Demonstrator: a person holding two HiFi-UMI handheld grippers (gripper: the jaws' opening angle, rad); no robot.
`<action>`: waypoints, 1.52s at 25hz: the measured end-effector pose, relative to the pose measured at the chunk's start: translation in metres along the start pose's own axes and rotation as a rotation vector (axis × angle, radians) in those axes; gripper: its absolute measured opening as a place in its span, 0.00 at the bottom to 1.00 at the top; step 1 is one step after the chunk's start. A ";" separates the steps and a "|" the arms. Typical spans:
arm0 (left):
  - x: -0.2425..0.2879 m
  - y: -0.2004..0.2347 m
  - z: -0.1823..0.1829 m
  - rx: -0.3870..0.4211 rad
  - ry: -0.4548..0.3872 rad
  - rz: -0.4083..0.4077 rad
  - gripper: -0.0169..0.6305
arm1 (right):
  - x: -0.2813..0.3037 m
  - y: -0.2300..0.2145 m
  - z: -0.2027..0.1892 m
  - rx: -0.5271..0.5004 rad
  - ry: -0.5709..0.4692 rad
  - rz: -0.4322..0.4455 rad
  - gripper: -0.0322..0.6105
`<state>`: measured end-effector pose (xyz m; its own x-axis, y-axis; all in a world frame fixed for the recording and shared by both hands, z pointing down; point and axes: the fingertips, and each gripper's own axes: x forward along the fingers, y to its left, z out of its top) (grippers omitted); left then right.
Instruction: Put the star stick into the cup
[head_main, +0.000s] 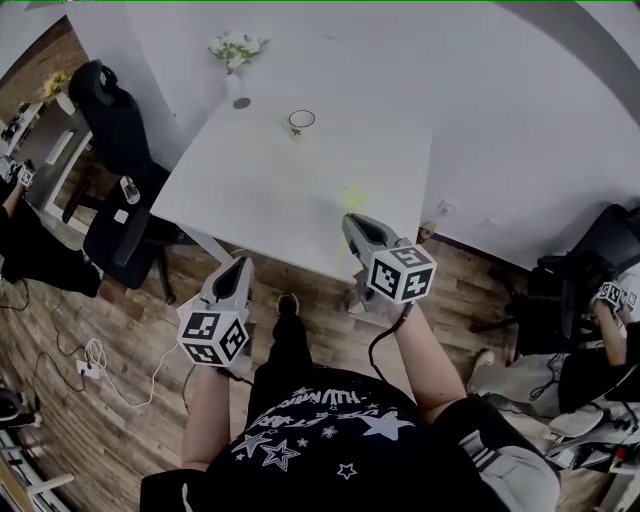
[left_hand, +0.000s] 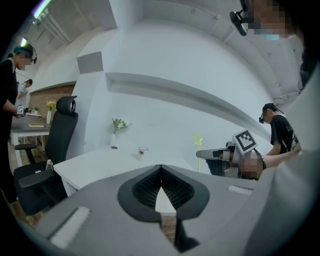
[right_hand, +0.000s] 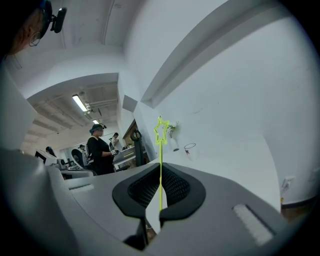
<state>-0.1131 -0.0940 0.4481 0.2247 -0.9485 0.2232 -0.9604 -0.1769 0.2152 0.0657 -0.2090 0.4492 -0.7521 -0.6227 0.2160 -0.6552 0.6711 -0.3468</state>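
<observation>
You're pinching the thin yellow-green star-topped stick upright in your right gripper near the white table's front edge, well apart from the small clear glass cup; your left gripper is sitting closed, empty

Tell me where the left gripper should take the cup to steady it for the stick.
Probably low on the side wall of the cup, coming in level from its left. It stands upright, mouth up, so this keeps the opening free for the star stick in the right gripper. The left gripper is shut; open it first.
</observation>
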 end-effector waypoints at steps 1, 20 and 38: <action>0.009 0.007 0.003 -0.004 0.000 -0.004 0.03 | 0.010 -0.004 0.003 0.000 0.000 -0.007 0.09; 0.159 0.130 0.072 -0.015 0.002 -0.064 0.03 | 0.180 -0.076 0.115 -0.038 -0.072 -0.140 0.09; 0.285 0.172 0.114 0.039 0.028 -0.182 0.03 | 0.305 -0.131 0.201 -0.060 -0.194 -0.190 0.09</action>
<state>-0.2328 -0.4246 0.4403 0.3997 -0.8921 0.2106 -0.9089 -0.3559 0.2174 -0.0643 -0.5678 0.3768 -0.5919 -0.8009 0.0910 -0.7904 0.5545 -0.2606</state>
